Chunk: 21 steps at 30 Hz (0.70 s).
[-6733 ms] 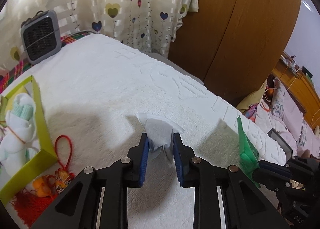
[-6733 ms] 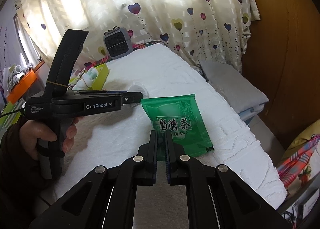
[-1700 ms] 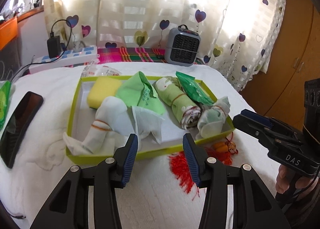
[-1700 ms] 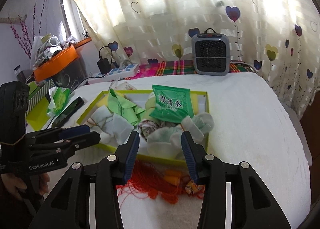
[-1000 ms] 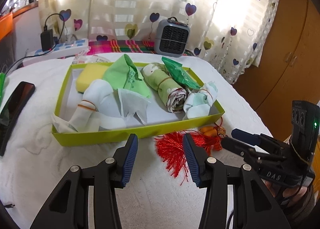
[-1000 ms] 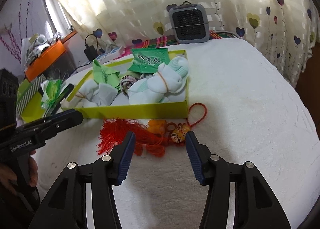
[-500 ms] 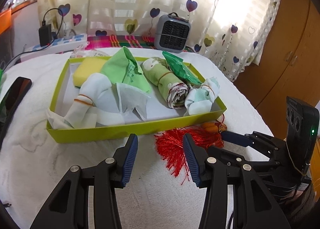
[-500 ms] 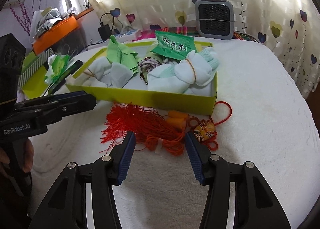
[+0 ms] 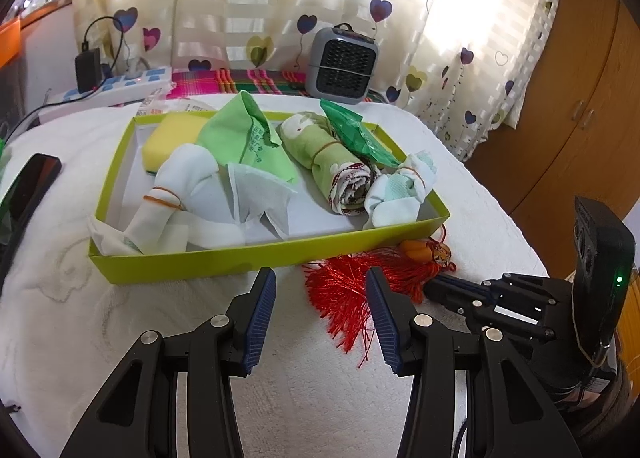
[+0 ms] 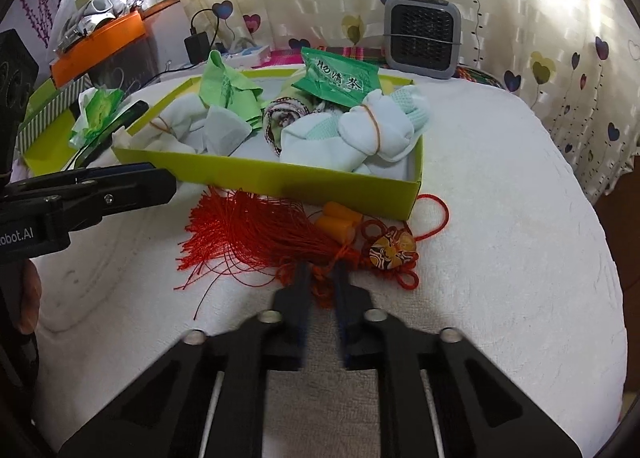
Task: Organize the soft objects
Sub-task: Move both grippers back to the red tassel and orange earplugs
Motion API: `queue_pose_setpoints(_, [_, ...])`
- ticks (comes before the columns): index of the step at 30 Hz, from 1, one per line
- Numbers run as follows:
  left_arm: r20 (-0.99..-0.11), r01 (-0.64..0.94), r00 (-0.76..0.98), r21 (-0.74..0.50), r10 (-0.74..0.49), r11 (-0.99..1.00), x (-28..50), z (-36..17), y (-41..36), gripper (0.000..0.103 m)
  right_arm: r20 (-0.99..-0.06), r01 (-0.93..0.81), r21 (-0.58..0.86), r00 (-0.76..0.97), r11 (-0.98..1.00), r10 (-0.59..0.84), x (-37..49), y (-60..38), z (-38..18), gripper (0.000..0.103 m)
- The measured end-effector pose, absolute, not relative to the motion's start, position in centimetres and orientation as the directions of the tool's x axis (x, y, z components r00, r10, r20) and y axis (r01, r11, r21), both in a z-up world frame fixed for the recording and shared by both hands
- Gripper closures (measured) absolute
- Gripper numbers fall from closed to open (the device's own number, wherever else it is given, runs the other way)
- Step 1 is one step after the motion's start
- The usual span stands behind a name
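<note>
A lime-green tray (image 9: 260,254) on the white bed holds a yellow sponge (image 9: 172,133), a light green pouch (image 9: 240,133), a rolled green towel (image 9: 332,161), a dark green tea packet (image 10: 340,77) and two white sock bundles (image 9: 400,189). In front of the tray lies a red tassel ornament (image 10: 256,234) with orange beads and a painted charm. My right gripper (image 10: 322,278) is shut on the tassel's red cords beside the charm. My left gripper (image 9: 320,298) is open just before the tray's front wall, with nothing between its fingers; the tassel's fringe (image 9: 352,282) lies beyond them.
A grey heater (image 9: 342,65) stands behind the tray by the heart-print curtain. A black phone (image 9: 32,181) lies on the bed at left, with a power strip (image 9: 128,85) behind. A wooden wardrobe (image 9: 580,97) fills the right. The bed edge drops off at right.
My right gripper's jaws have closed from wide apart onto the tassel's cords. The left gripper has stayed where it was, still open.
</note>
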<state>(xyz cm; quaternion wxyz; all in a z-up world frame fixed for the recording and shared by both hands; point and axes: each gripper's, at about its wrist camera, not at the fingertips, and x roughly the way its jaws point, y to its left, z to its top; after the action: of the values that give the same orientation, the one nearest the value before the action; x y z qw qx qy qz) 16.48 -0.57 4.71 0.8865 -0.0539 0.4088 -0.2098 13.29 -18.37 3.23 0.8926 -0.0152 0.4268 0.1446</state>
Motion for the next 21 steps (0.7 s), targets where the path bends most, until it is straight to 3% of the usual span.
queue_pose_setpoints(9, [-0.701, 0.331, 0.577, -0.267, -0.418, 0.905, 16.4, 4.7, -0.7, 0.057, -0.745, -0.274, 0.147, 0.602, 0.950, 0.289, 11.4, -19.4, 3.7, 0.100])
queue_pose_setpoints(21, [-0.709, 0.363, 0.560, -0.257, -0.430, 0.896, 16.0, 4.9, -1.8, 0.057, -0.730, -0.166, 0.162, 0.643, 0.973, 0.231, 8.7, -23.7, 4.5, 0.100])
